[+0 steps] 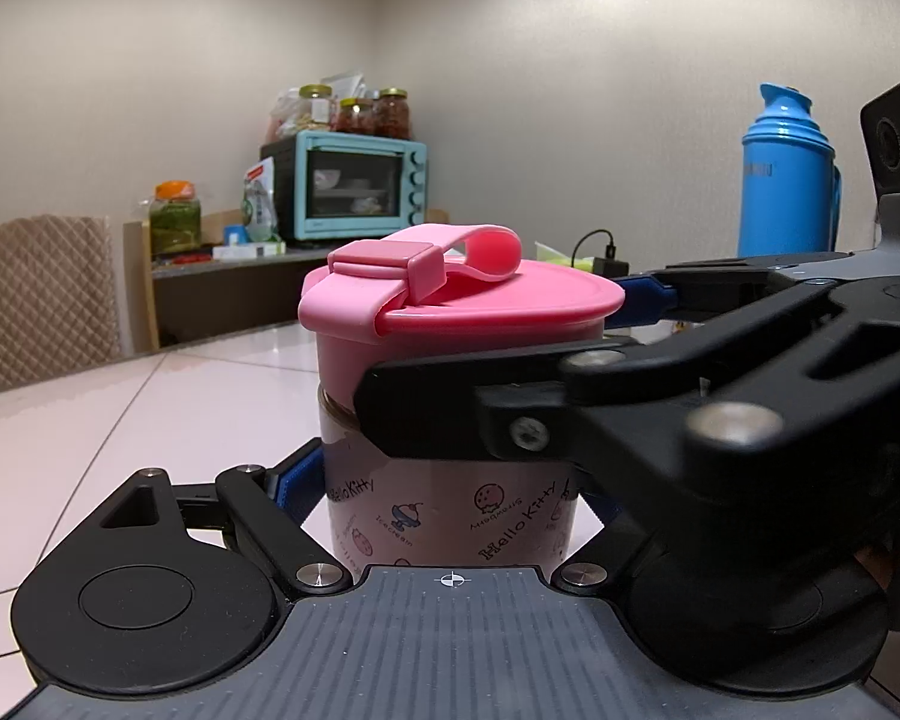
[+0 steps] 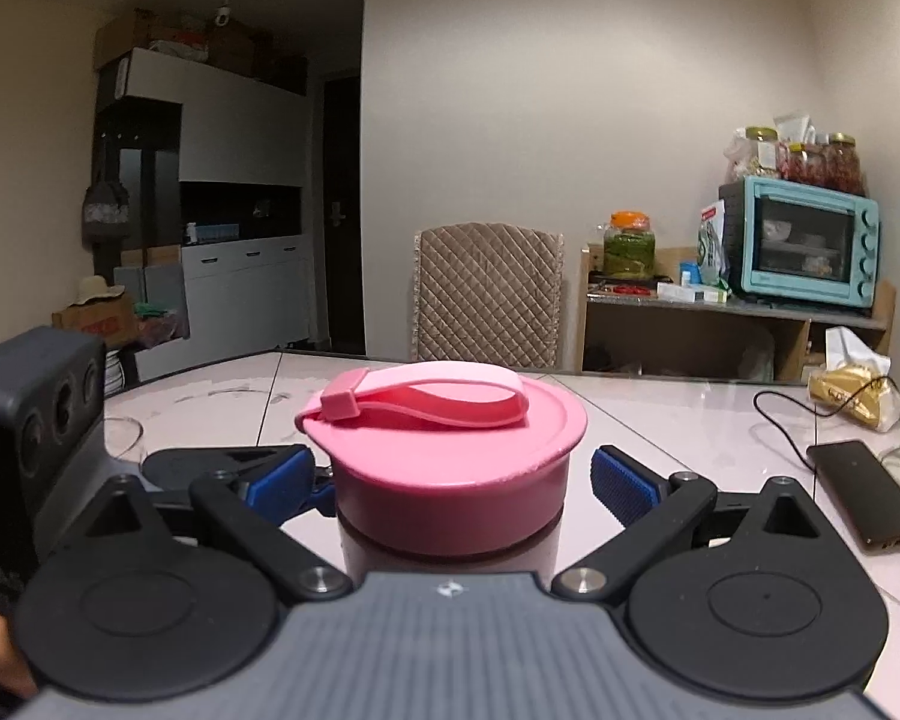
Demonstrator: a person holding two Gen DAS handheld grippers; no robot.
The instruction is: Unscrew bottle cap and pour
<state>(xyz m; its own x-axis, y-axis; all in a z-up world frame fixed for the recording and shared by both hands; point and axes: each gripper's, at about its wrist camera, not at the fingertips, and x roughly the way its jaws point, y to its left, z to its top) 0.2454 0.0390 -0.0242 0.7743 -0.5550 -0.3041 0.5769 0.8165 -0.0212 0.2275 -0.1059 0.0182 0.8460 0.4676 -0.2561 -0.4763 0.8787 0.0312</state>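
The left gripper (image 1: 450, 480) jaws squeeze the bottle (image 1: 450, 516) to keep it from turning; the right gripper (image 2: 450, 480) jaws sit open around the pink cap (image 2: 450, 462), ready to twist.

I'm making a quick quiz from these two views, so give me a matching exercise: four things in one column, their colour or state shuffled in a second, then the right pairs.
Things:
1. bottle cap
2. toaster oven
3. left gripper
4. right gripper

States:
A. teal, jars on top
B. pink, with a loop strap
C. open, pads either side of the cap, gap visible
D. shut on the bottle body, below the cap

Pairs: 1-B, 2-A, 3-D, 4-C
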